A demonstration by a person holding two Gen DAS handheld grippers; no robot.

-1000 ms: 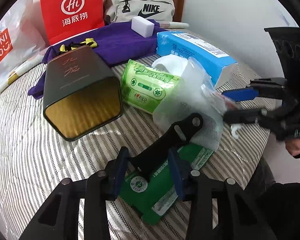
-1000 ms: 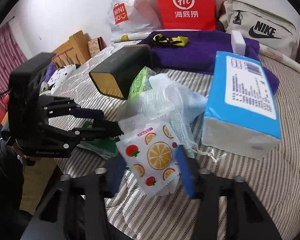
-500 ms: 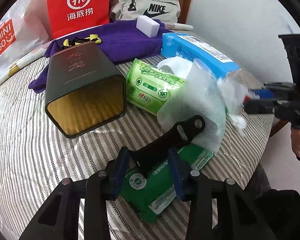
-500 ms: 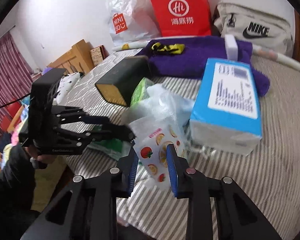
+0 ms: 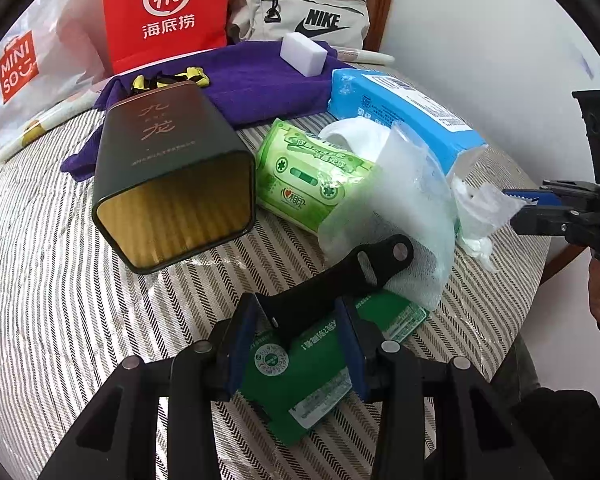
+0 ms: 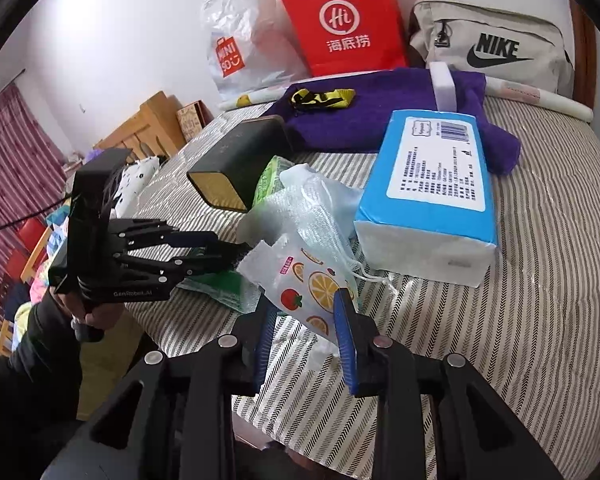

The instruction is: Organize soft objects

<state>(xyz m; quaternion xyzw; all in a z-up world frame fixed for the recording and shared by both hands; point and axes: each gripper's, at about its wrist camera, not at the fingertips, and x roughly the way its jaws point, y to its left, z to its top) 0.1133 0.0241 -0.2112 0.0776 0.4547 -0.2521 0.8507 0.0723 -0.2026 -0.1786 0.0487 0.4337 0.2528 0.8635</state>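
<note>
My left gripper (image 5: pixel 294 312) is shut on the wide end of a black strap (image 5: pixel 364 264) that juts forward over a flat green packet (image 5: pixel 308 372). The strap's round-studded tip lies against a white mesh bag (image 5: pixel 404 208). My right gripper (image 6: pixel 304 312) is shut on a clear fruit-print packet (image 6: pixel 312 284) and holds it just off the striped cloth. In the left wrist view the right gripper (image 5: pixel 520 204) pinches that crinkled packet (image 5: pixel 480 212) at the table's right side. In the right wrist view the left gripper (image 6: pixel 224 248) sits left of the pile.
A dark tin (image 5: pixel 172 184) lies on its side, gold mouth toward me. Beside it are a green tissue pack (image 5: pixel 308 176) and a blue tissue pack (image 5: pixel 404 120). A purple towel (image 5: pixel 260 80) carries a white sponge block (image 5: pixel 304 54). Bags line the wall behind.
The right gripper's jaws closed on the fruit-print packet and drew it away from the mesh bag, slightly upward. The left gripper stayed put with the black strap in it.
</note>
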